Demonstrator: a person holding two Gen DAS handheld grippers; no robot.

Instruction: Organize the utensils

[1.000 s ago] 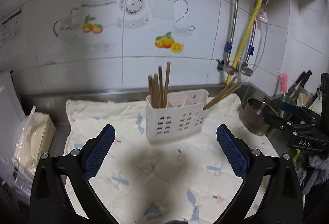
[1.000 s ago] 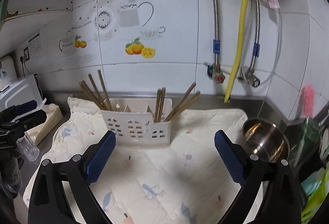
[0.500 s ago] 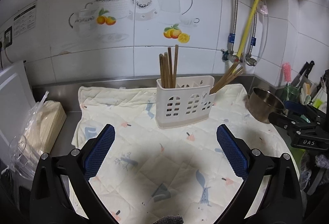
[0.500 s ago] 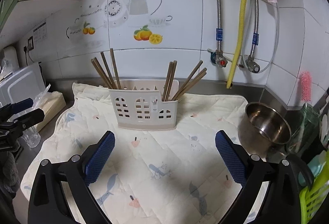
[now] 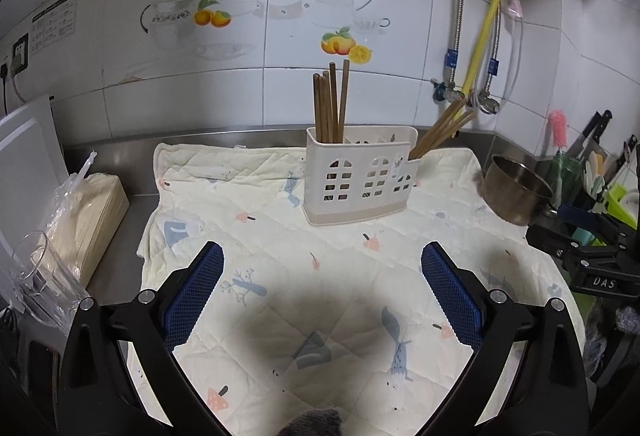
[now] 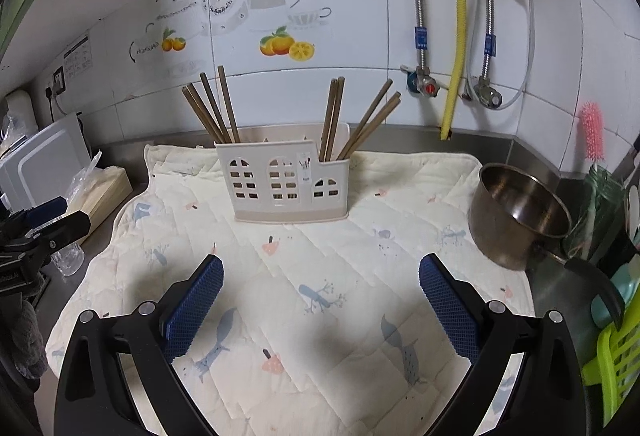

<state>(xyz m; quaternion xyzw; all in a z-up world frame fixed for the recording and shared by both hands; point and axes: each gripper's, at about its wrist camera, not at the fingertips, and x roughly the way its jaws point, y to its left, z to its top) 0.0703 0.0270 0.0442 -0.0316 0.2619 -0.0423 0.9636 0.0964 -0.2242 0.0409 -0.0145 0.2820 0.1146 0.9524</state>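
Steel table [image 5: 112,156] under quilted mat [image 5: 280,248], tiled wall [image 6: 360,108] behind; chopstick caddy [image 6: 286,186] upright on mat; left tool [image 5: 322,290] and right tool [image 6: 320,294] both released, empty.

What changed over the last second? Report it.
Both grippers, left and right, pulled back from the holder, which now looks farther off in both wrist views. Nothing was grasped or released. Both stay open and empty; the chopsticks still stand in the holder on the cloth, the pot beside it.
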